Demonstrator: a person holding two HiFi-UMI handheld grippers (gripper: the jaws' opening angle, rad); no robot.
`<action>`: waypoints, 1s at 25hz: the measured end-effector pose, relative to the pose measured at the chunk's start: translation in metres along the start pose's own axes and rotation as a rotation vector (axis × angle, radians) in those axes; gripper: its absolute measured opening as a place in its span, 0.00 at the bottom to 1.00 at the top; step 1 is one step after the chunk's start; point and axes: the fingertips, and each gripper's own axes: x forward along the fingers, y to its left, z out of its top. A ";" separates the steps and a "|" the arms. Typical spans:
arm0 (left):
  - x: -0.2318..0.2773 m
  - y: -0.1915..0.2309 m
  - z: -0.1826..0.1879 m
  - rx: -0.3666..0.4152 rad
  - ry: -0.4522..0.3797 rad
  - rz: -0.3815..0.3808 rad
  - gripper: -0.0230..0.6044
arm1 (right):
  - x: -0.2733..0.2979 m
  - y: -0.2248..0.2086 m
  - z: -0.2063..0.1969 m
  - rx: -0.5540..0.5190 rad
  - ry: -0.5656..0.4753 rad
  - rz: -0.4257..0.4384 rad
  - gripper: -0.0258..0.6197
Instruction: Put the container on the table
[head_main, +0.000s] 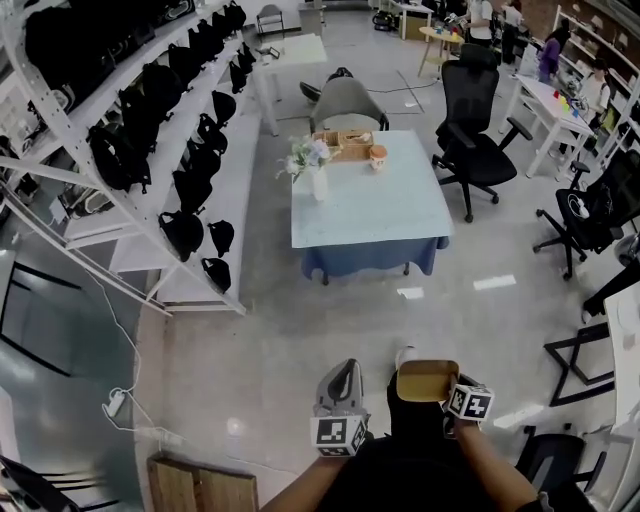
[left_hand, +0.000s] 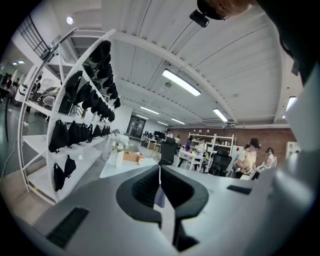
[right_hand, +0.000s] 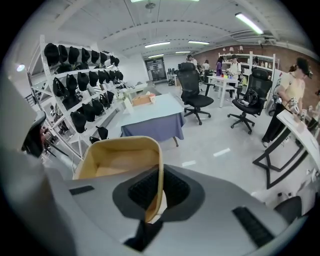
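A person stands well short of the light blue table (head_main: 372, 205), off its near, cloth-draped edge, with a two-jaw tool in each hand. The right gripper (right_hand: 159, 192) is clamped on one side wall of a tan, round-cornered container (right_hand: 119, 156), which hangs in the air over the floor, nowhere near the tabletop. Its mouth faces up and its long axis runs roughly parallel to that near table edge. The left gripper (left_hand: 160, 186), beside it and equally far from the table, has its jaws pressed together with nothing between them.
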 end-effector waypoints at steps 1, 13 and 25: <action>0.006 0.001 0.002 0.008 -0.003 0.003 0.05 | 0.006 0.000 0.005 -0.001 0.004 0.007 0.05; 0.141 0.026 0.019 0.070 0.051 0.087 0.05 | 0.117 0.010 0.125 -0.098 0.055 0.123 0.05; 0.314 0.022 0.035 0.083 0.141 0.135 0.05 | 0.211 -0.025 0.251 -0.167 0.106 0.196 0.05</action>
